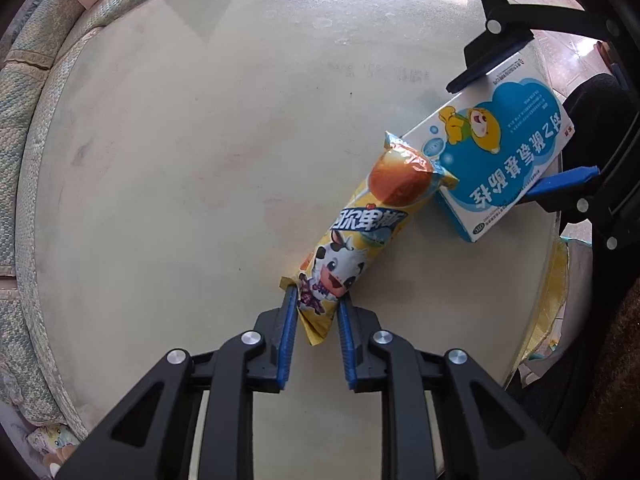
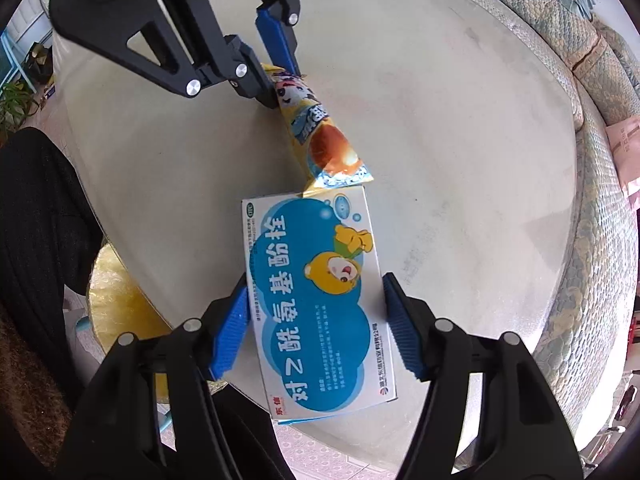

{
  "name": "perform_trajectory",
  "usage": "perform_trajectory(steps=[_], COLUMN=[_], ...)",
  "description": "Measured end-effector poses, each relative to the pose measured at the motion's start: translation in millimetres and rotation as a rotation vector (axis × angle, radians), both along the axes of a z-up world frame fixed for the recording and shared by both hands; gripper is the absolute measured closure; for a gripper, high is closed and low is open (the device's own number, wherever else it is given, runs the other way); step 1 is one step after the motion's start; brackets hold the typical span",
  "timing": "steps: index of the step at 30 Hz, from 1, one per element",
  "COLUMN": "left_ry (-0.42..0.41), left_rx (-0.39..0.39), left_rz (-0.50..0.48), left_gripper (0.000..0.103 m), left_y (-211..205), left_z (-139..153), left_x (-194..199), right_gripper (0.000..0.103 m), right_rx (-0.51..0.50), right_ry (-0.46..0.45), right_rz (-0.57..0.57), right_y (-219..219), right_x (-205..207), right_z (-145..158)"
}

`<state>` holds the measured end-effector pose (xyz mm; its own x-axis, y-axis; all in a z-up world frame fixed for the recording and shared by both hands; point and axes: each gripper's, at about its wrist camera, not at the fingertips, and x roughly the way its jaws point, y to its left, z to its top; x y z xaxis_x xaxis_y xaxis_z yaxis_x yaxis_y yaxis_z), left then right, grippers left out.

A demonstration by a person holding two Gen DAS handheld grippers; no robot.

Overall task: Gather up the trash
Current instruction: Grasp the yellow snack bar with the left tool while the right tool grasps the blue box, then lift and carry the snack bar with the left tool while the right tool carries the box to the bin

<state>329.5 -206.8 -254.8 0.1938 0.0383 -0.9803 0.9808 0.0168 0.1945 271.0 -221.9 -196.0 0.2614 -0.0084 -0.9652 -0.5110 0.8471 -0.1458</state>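
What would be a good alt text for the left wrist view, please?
The left gripper is shut on the near end of a yellow snack wrapper lying on a pale round table. Beyond it, the right gripper straddles a blue-and-white box, whose corner the wrapper's far end touches.

A home living room: a pale glass-topped table [image 1: 180, 160] stands beside a sofa with quilted floral covers [image 2: 592, 208]. Glossy floor tiles [image 1: 572, 60] show at the far right of the left wrist view, and a potted plant [image 2: 14, 104] stands at far left.
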Motion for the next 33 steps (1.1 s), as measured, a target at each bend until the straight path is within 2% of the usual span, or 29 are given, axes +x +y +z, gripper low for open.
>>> perform_trajectory(steps=[1,4,8,11,16,19,28,31,33], left_ry=[-0.011,0.03,0.076,0.082,0.091,0.073,0.013,-0.012,-0.001], left_rx=[0.004,-0.013,-0.061,-0.095,-0.121,-0.135,-0.193,-0.208,-0.227], left_rz=[0.02,0.131,0.319,0.378,0.457,0.492,0.559,0.561,0.576], left_gripper=[0.085,0.086,0.086,0.087,0.087,0.087,0.087,0.087,0.087], left_y=[0,4,19,36,62,68,97,104,111], left_z=[-1,0,2,2,6,20,76,111,126], left_x=[-3,-3,6,5,3,-2,-27,-23,-27], right_gripper=[0.04,0.04,0.04,0.04,0.04,0.04,0.04,0.04,0.04], right_rx=[-0.003,0.013,0.015,0.004,-0.004,-0.008,0.0,0.003,0.003], right_ry=[-0.006,-0.014,-0.031,-0.047,-0.075,-0.092,-0.135,-0.164,-0.18], right_rz=[-0.008,-0.03,-0.064,-0.074,-0.093,-0.092,-0.086,-0.07,-0.059], right_y=[-2,-4,-10,-11,-7,-4,18,30,37], right_x=[0,-3,-7,-7,-4,-4,-15,-24,-30], right_z=[0,3,9,17,30,39,73,87,96])
